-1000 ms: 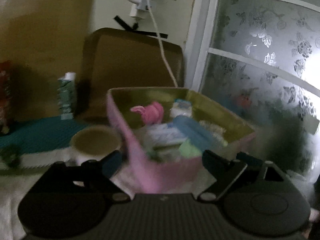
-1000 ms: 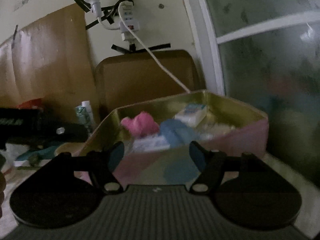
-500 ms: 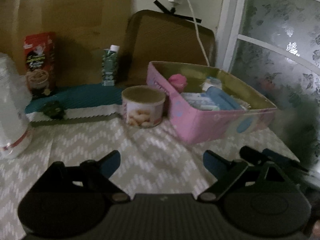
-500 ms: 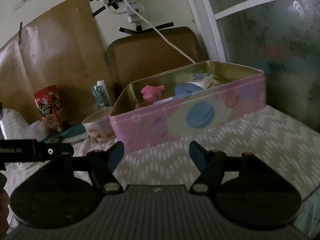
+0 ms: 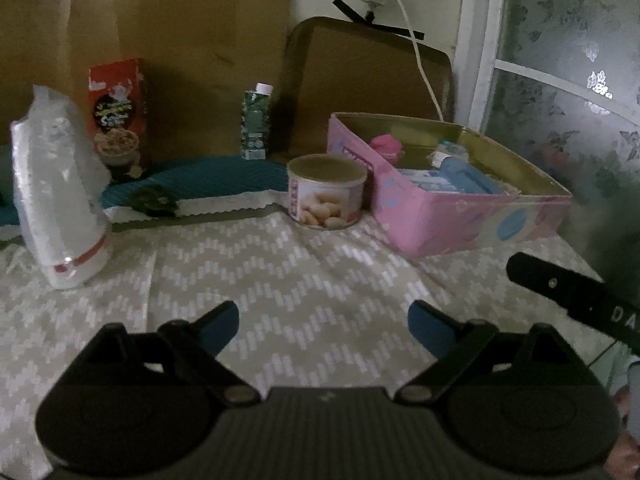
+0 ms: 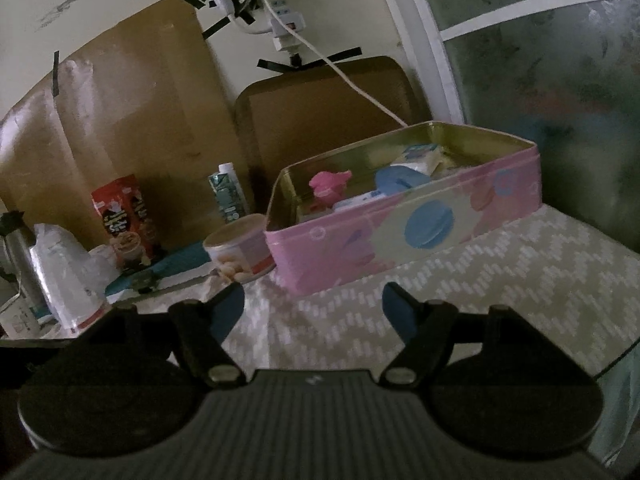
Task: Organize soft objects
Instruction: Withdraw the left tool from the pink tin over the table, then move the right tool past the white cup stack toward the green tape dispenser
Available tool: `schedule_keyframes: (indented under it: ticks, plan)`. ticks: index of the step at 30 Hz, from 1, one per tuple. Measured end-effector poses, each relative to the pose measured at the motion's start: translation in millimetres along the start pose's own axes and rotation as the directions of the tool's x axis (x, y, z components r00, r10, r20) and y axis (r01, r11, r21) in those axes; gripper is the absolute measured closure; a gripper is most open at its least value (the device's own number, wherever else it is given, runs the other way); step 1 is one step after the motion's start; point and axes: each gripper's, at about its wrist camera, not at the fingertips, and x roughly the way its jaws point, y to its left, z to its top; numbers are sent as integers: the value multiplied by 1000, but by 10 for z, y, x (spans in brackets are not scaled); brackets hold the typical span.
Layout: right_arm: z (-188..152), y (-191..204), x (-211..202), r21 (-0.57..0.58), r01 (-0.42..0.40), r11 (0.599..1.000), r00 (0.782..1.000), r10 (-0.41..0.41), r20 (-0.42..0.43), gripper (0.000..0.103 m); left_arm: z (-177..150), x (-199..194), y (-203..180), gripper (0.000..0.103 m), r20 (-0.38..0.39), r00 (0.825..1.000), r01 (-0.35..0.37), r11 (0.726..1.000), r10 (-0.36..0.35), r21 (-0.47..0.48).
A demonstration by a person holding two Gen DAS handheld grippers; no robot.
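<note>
Left wrist view: left gripper hangs wide and empty over bare zigzag cloth. Ahead and to its right stands the pink tin, lid off, with soft items inside, a pink plush and a blue roll among them. A round can sits just beside the tin's near corner.

Right wrist view: right gripper also stands wide with nothing between the fingers. The tin lies straight ahead, apart from the fingertips.

Nothing soft lies loose on the cloth, so the sorting looks done. If anything remains, it calls for finding a stray item first.
</note>
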Motion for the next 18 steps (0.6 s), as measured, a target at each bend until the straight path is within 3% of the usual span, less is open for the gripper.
schedule_keyframes:
  ticks: [18]
  plan:
    - [-114,265,7,-26,-56,998,997,55,-49,25,-149,-103,303,7,20,995,-99,995,99,6]
